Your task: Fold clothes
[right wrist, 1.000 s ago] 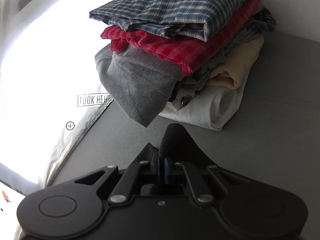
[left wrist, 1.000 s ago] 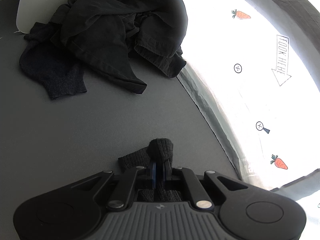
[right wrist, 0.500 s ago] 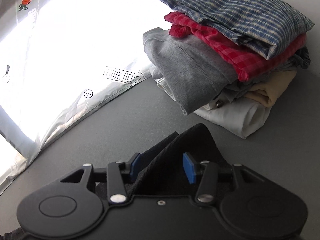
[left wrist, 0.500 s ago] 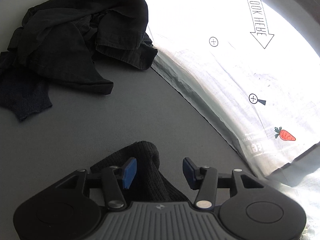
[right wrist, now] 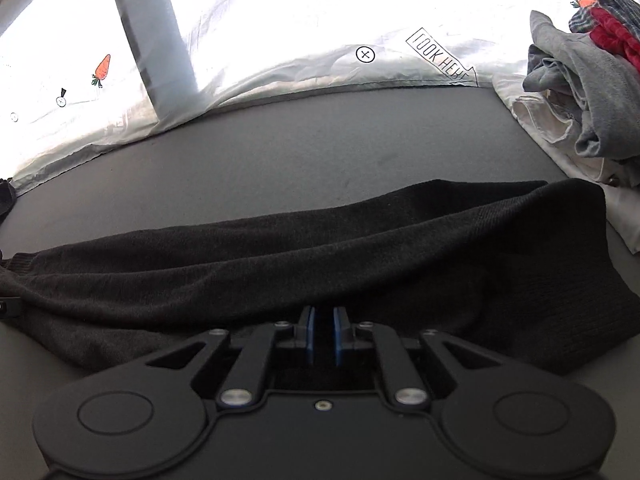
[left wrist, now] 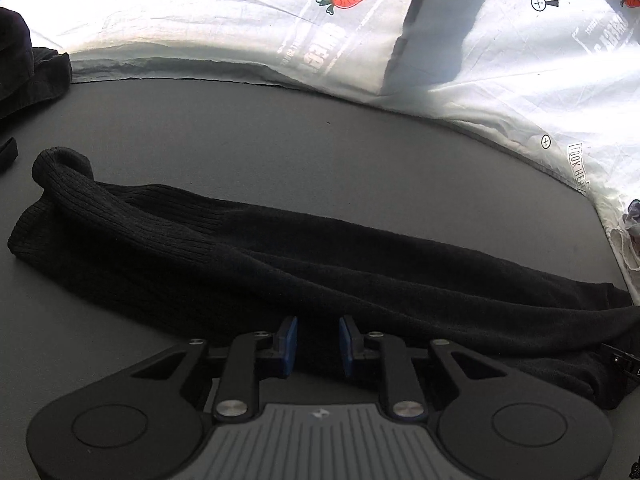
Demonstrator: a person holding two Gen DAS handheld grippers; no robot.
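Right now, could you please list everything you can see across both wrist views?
black knit garment: one, black, laid lengthwise across the grey table in front of both tools
folded stack: one pile, plaid, red, grey and white layers, table's right end
dark clothes pile: one, black, table's left end
table: one, grey
printed sheet: one, white with carrots and "LOOK HERE", behind the table
left tool: open, empty, at the garment's near edge
right tool: narrowly open, empty, at the garment's near edge
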